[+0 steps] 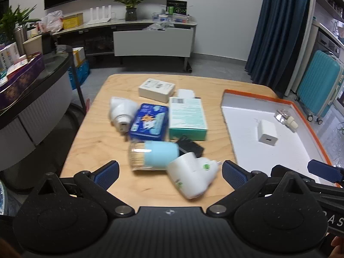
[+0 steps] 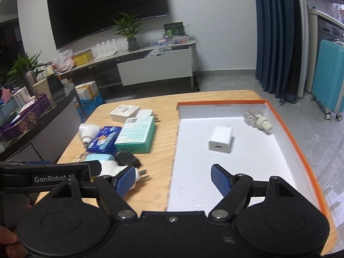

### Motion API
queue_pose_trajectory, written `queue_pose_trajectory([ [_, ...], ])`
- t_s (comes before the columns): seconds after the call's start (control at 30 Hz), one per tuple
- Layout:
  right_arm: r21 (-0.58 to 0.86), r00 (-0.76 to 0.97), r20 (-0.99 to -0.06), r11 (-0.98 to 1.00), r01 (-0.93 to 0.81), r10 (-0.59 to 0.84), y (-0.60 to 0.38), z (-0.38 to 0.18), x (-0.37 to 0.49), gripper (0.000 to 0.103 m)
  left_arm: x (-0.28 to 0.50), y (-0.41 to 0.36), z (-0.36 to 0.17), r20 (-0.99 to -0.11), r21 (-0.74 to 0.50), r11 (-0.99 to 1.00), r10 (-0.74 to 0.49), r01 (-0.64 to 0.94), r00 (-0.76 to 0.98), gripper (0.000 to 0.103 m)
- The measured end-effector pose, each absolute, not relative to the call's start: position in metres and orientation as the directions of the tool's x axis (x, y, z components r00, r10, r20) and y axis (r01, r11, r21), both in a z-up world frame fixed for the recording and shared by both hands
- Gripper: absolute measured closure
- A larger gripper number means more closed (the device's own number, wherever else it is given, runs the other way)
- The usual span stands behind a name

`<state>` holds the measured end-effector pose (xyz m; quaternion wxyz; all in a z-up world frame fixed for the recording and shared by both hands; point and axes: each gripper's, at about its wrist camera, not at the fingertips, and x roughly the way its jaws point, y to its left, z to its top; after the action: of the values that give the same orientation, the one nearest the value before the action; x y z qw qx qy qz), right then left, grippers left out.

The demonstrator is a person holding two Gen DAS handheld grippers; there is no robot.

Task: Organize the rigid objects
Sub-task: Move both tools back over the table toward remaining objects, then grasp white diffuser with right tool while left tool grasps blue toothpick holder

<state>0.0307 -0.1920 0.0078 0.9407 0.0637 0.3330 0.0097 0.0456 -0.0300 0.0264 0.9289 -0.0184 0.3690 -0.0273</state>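
My left gripper is open over the near edge of the wooden table, with a white plug-in device lying loose between its fingers. Just behind it lie a toothpick jar with a light-blue lid, a black adapter, a blue tin, a green box, another white plug-in device and a white box. My right gripper is open above the near left rim of the orange-edged white tray, which holds a white charger and a clear bottle.
A dark counter with boxes stands left of the table. A TV cabinet with plants lines the back wall. A teal suitcase and blue curtain are at the right. The tray's near half is bare.
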Motion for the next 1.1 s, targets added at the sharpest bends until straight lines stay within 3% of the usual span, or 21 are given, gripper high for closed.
queue_pose_trajectory([
  [0.5, 0.099, 0.725, -0.670, 0.987, -0.125, 0.159, -0.148, -0.019, 0.037, 0.012, 0.042, 0.029, -0.003, -0.723, -0.103, 0.993, -0.035, -0.058, 0.690, 0.000],
  [1.1, 0.045, 0.580, -0.801, 0.981, -0.187, 0.147, -0.109, -0.069, 0.127, 0.012, 0.059, 0.056, -0.015, -0.721, -0.172, 0.981, -0.064, -0.089, 0.690, 0.000],
])
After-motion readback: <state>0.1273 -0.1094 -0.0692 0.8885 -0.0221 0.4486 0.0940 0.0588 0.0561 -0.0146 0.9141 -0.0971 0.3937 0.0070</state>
